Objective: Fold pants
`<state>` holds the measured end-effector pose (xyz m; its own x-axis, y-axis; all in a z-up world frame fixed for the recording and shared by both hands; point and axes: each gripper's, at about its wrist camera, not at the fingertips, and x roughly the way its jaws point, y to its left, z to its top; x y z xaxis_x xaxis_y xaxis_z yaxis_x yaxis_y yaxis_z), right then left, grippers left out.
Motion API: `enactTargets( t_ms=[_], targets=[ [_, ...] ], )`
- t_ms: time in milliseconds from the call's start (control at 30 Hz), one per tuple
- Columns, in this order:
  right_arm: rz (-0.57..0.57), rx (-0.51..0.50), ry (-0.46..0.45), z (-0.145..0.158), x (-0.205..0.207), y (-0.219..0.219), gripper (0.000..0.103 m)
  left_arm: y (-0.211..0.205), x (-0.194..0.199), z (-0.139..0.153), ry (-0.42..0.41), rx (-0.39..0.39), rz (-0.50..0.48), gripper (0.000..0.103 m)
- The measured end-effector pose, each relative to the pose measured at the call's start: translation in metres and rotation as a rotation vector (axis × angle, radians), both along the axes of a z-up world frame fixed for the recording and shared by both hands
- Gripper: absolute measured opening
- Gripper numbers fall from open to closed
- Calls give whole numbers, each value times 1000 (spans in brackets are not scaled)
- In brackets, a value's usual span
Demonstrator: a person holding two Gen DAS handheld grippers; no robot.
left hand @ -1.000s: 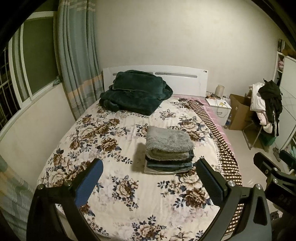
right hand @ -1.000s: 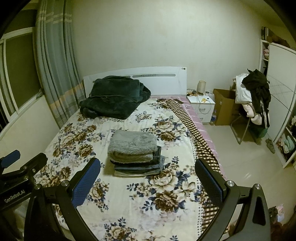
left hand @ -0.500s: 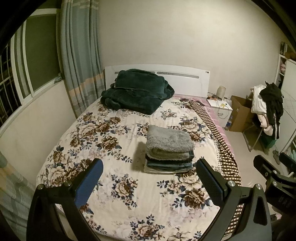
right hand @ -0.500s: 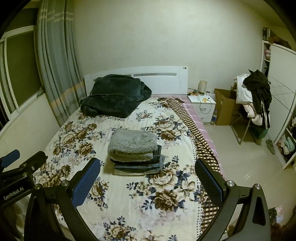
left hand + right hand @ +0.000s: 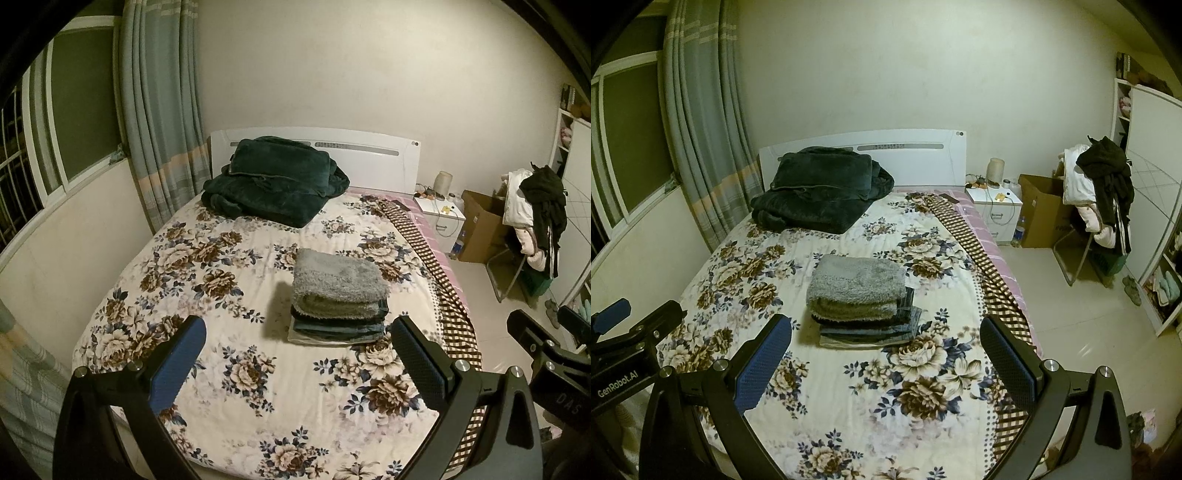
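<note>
Item: folded pants stack (image 5: 338, 299), ahead of your left gripper (image 5: 299, 343) and right gripper (image 5: 886, 341), both spread empty, long axis crosswise.

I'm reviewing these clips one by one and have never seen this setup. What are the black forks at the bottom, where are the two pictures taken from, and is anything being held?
The forks are handheld two-finger grippers; a person carries one in each hand. Each picture comes from a fisheye camera on a gripper, looking along its fingers. The left gripper and right gripper are both open, above the foot of the bed, holding nothing. On the floral bedspread lies a stack of folded clothes, a fluffy grey garment on top and denim beneath. A dark green blanket sits by the headboard.
</note>
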<state>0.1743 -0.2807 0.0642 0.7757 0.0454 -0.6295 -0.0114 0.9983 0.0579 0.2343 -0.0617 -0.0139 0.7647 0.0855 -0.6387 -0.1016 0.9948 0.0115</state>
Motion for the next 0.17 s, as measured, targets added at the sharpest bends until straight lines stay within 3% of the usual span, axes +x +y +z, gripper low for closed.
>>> enactTargets(
  t_ms=[167],
  targets=[
    [0, -2, -1, 1, 1, 0, 103, 0, -1, 0, -3, 1, 1, 102]
  ],
)
